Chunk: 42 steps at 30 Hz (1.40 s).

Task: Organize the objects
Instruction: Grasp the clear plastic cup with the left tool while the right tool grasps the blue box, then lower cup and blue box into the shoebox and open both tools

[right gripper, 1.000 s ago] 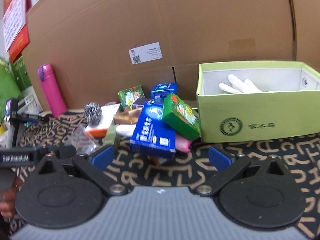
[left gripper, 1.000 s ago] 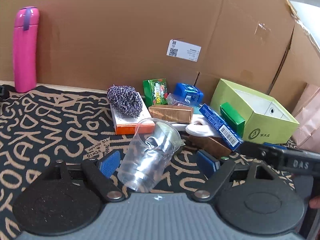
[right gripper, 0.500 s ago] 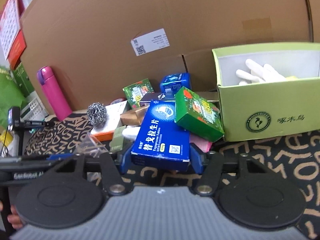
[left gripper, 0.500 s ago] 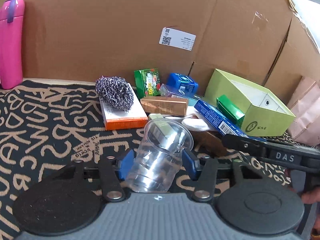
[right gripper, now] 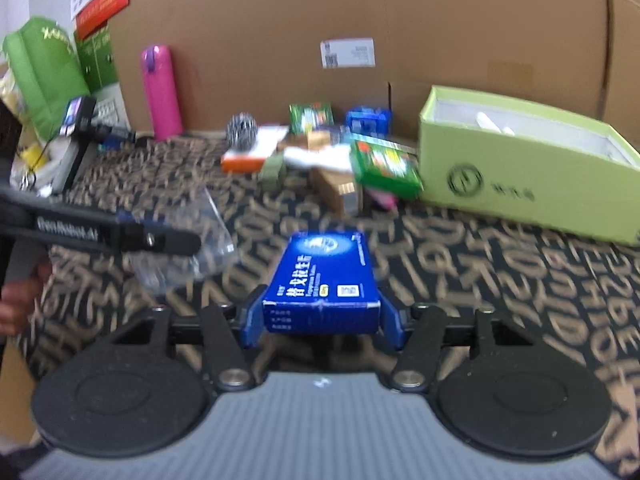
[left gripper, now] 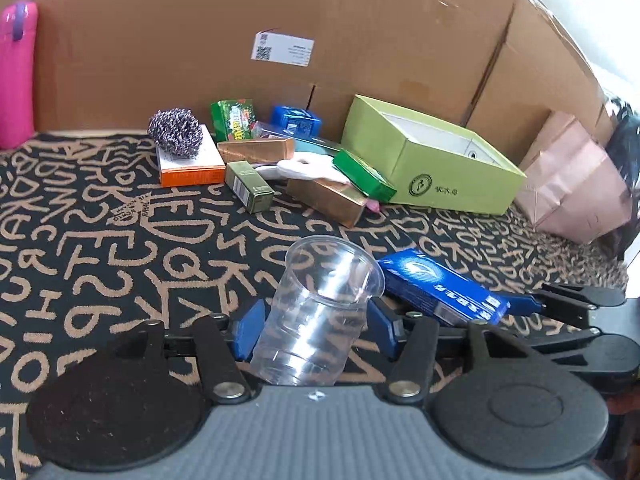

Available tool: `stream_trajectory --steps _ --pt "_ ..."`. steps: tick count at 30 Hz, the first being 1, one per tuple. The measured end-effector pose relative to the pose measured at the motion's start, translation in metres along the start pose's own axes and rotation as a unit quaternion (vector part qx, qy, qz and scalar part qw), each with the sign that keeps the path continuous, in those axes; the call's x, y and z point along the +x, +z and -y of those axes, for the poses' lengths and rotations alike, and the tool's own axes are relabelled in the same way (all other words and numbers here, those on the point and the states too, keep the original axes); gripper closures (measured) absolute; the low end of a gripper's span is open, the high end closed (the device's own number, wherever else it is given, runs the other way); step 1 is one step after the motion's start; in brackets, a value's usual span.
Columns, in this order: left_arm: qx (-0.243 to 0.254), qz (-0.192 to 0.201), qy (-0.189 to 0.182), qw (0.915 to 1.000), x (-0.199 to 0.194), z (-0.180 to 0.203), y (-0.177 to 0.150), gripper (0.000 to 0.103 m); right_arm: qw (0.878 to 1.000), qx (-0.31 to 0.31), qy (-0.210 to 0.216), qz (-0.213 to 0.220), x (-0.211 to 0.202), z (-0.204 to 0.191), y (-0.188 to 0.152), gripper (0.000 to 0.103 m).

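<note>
two grippers, each clamped on something. at far left a pink bottle (left gripper: 17,74) stands against the cardboard wall (left gripper: 256,20). next comes a steel scourer (left gripper: 175,132) resting on an orange-edged box (left gripper: 191,164), then a loose heap: an olive carton (left gripper: 249,186), two copper boxes, a white glove (left gripper: 306,168) and a green packet (left gripper: 364,176) leaning against the lime green box (left gripper: 432,168). nearer the camera, the left gripper (left gripper: 314,326) has its blue pads pressed on a clear plastic cup (left gripper: 320,312), tilted and held above the lettered mat (left gripper: 100,240). just to its right, the right gripper (right gripper: 320,320) grasps a blue carton (right gripper: 326,276) by its near end, the carton reaching forward over the mat, well apart from the heap. at far right a pink paper bag (left gripper: 576,184) sits beside the lime green box.
</note>
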<state>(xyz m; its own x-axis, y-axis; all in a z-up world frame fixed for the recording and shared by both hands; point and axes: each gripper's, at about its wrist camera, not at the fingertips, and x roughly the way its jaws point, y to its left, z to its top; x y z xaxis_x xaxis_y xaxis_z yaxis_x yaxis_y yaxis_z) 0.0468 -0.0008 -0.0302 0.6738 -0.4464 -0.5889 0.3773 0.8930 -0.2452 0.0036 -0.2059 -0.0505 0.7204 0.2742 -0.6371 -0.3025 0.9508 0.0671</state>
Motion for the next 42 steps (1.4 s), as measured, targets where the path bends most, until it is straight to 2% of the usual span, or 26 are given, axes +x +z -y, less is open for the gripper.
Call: stream_trajectory --steps 3,5,7,10,16,19,22,26,29,32,36,42 --pt "0.011 -0.014 0.003 0.9998 0.008 0.004 0.0 0.039 1.0 -0.009 -0.008 -0.02 0.0 0.001 -0.008 0.045" --pt "0.013 -0.024 0.006 0.9996 0.016 0.007 0.002 0.035 1.0 -0.006 -0.011 -0.018 0.003 0.001 -0.008 0.036" --pt "0.019 -0.03 0.007 0.9993 0.022 0.008 0.005 0.036 1.0 -0.009 -0.009 -0.014 0.006 0.001 -0.004 0.028" --pt "0.023 -0.039 -0.002 0.999 0.027 0.008 0.009 0.044 1.0 -0.019 -0.015 -0.014 0.014 0.0 0.002 0.028" --pt "0.026 -0.037 0.01 0.9989 0.03 0.012 0.008 0.041 0.999 -0.017 -0.018 -0.029 0.028 0.003 0.006 0.028" --pt "0.026 -0.053 0.006 0.9982 0.036 0.011 0.008 0.046 0.999 -0.01 -0.018 -0.029 0.031 0.004 0.006 0.028" --pt "0.031 -0.051 0.01 0.9982 0.038 0.012 0.008 0.046 0.999 -0.004 -0.018 -0.029 0.034 0.005 0.006 0.03" --pt "0.026 -0.046 0.011 0.9986 0.036 0.01 0.007 0.048 1.0 -0.009 -0.018 -0.022 0.033 0.005 0.006 0.048" --pt "0.016 -0.045 0.003 0.9989 0.032 0.01 0.008 0.05 1.0 -0.009 -0.017 -0.021 0.031 0.006 0.005 0.048" --pt "0.027 -0.038 0.001 0.9989 0.025 0.017 0.013 0.05 1.0 -0.005 -0.008 -0.016 0.024 0.008 0.005 0.048" --pt "0.037 -0.023 -0.024 0.9988 0.018 0.031 0.029 0.05 1.0 -0.005 -0.013 0.003 0.01 0.014 0.011 0.048" --pt "0.05 0.004 -0.082 0.9954 0.024 0.066 0.074 0.05 0.998 0.004 -0.039 0.055 -0.021 0.046 0.039 0.048"
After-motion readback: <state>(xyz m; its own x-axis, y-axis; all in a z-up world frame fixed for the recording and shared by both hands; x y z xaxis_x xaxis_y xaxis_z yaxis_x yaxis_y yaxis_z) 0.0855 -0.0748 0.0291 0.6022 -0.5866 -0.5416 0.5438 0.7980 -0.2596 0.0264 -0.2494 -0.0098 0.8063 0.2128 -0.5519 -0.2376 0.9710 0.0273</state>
